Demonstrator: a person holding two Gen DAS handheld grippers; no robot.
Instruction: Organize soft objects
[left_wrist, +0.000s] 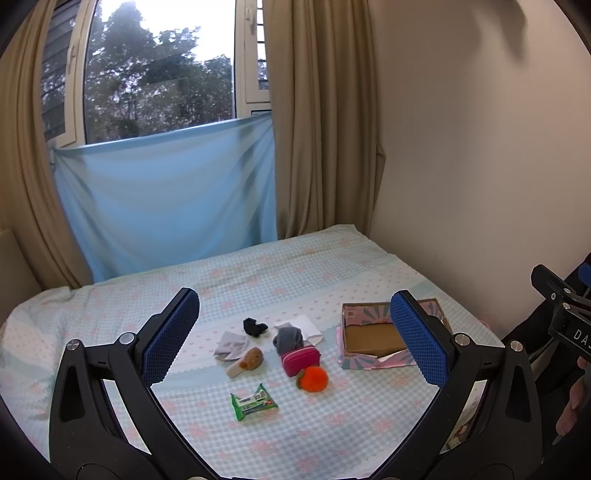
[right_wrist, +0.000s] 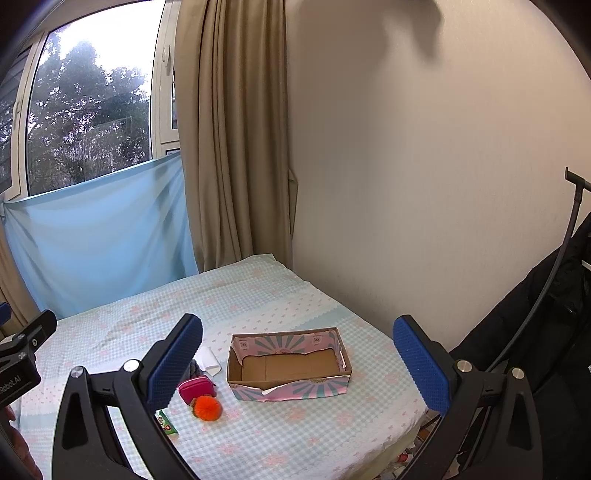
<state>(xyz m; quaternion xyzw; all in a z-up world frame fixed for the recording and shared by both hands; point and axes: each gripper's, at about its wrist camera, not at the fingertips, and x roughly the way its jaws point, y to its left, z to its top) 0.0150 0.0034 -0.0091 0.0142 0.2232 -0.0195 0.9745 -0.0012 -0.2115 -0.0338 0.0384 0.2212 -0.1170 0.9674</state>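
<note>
While both tools hang above the bed with its pale blue checked cover dotted with pink flowers, nothing is between their fingers. The left hand-held gripper has its two blue textured pads spread wide, and the cluster of soft things shows in the gap between them. The right hand-held gripper is spread just as wide, framing the open cardboard box with a pink and teal sunburst print, whose brown floor is bare.

On the cover, left of that box and apart from it, lie the loose items. A small black bundled sock sits farthest back, with a flat white folded cloth to its right. A grey rolled sock lies against the cloth's near edge, and a magenta zipped fabric pouch touches the grey roll's near side. A fluffy orange pompom ball rests just in front of the pouch, touching it. To the left, a pale grey crumpled sock lies beside a small brown plush toy. Nearest the camera is a green plastic tissue packet, apart from the rest.

Behind the bed a light blue cloth hangs across the lower part of a window, flanked by beige curtains; a plain cream wall runs along the right side. A dark garment hangs at the right view's edge.
</note>
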